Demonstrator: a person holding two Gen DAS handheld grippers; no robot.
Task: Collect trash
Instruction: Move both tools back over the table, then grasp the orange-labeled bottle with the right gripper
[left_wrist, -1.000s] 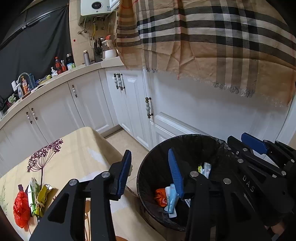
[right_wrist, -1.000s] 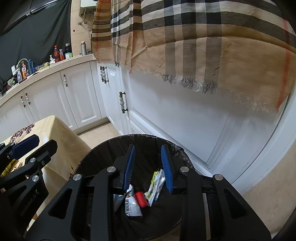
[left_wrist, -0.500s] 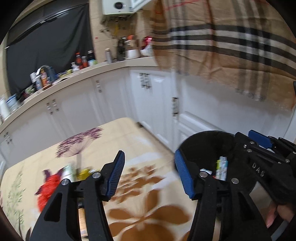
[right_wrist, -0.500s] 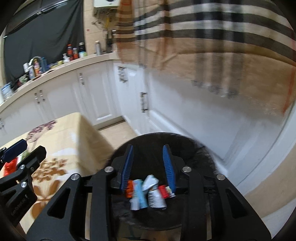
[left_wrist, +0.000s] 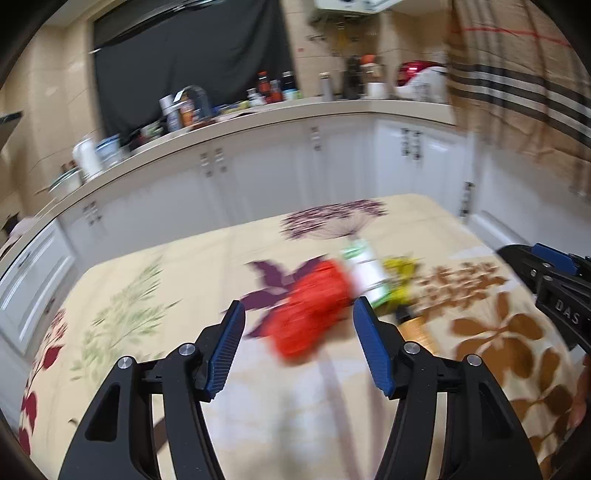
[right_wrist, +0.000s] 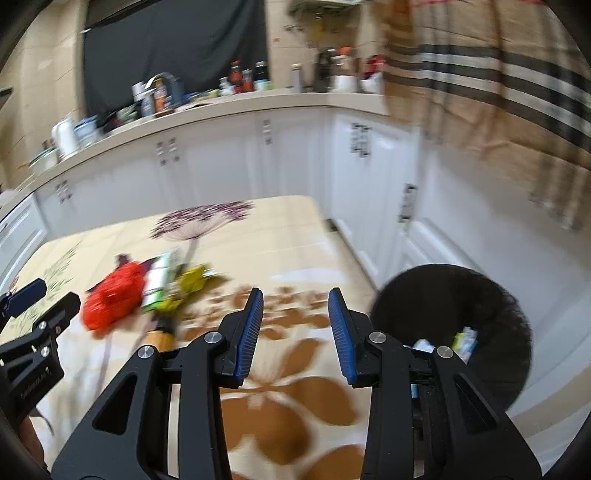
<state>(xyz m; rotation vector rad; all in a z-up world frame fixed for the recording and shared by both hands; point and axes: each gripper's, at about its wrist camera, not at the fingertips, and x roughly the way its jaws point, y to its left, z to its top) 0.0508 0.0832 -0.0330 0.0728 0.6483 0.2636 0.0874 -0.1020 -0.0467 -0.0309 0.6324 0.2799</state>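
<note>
Both grippers hover over the floral-clothed bench (left_wrist: 155, 295). Left gripper (left_wrist: 297, 328): fingers apart, just opened wider, nothing between them. Right gripper (right_wrist: 295, 321): fingers narrowly apart, empty. Red wrapper (left_wrist: 314, 306), white-green packet (left_wrist: 364, 266) and yellow wrapper (left_wrist: 399, 280) lie clustered on the bench. The black bin (right_wrist: 454, 306) stands beside the bench, with trash inside.

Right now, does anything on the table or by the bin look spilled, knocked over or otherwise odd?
Nothing looks spilled or damaged. A small heap of litter, a red wrapper, a white-green packet and a yellow wrapper, lies together on the tablecloth. The bin stands upright beside the table. Motion blur hides finer detail.
</note>
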